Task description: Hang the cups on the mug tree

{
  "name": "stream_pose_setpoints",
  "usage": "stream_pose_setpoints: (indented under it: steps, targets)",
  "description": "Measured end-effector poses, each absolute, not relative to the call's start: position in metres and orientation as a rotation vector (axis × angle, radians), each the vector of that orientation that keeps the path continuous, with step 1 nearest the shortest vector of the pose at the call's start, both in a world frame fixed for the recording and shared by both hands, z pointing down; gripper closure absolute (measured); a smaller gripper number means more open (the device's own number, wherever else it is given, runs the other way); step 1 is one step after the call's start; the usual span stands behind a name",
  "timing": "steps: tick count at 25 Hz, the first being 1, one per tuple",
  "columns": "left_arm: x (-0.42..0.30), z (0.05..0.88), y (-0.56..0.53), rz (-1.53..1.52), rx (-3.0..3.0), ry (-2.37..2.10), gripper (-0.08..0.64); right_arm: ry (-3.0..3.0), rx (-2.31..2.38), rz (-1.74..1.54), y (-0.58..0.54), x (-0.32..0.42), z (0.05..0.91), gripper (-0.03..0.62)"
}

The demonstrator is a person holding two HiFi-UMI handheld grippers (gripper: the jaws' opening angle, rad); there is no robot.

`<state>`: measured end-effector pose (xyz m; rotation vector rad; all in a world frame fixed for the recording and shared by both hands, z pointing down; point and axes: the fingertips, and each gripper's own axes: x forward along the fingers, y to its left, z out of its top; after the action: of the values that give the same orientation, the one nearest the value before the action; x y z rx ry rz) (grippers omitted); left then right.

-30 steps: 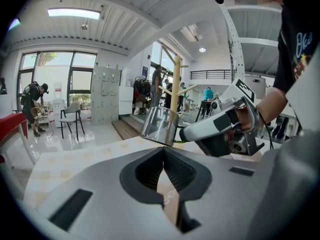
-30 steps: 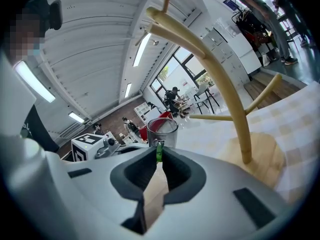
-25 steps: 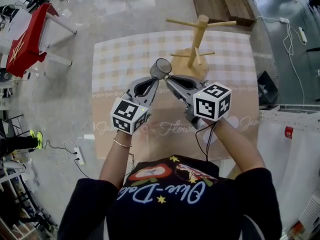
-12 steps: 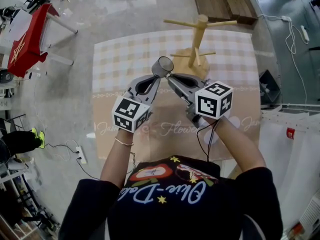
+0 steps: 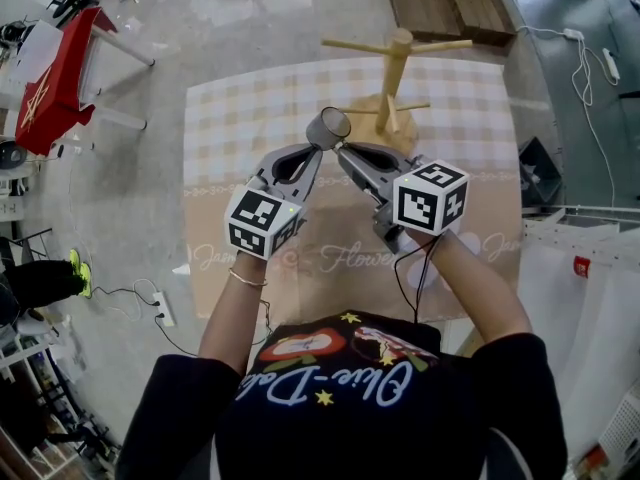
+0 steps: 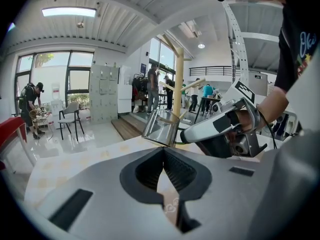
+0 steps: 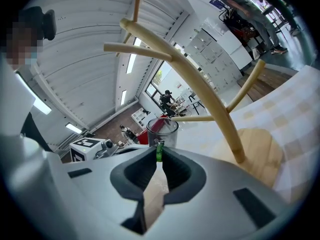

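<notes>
- Shiny steel cup (image 5: 328,126) with a green handle hangs above the checked bench (image 5: 240,118), pinched by that handle in the closed right tool (image 5: 341,149).
- Just far-right stands the pale wooden mug tree (image 5: 398,68); its lower left peg (image 5: 355,110) ends beside the cup.
- Closed and empty, the left tool (image 5: 314,154) sits near-left of the cup.

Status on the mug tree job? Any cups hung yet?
Done: nothing, the mug tree has bare pegs. In hand: the right gripper pinches a glass cup by its green handle, just short of the tree. To do: hook that cup on a peg. No other cup is in view.
</notes>
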<state>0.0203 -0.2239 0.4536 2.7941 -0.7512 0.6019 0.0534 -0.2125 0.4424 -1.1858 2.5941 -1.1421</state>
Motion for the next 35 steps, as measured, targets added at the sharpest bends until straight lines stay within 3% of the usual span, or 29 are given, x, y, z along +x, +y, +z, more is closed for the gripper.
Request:
stream_pose_setpoints:
  steps: [35]
  targets:
    - [0.039, 0.447, -0.229, 0.613, 2.828, -0.722, 0.551, 2.374, -1.169, -1.253, -0.216, 0.075, 0.446, 0.551]
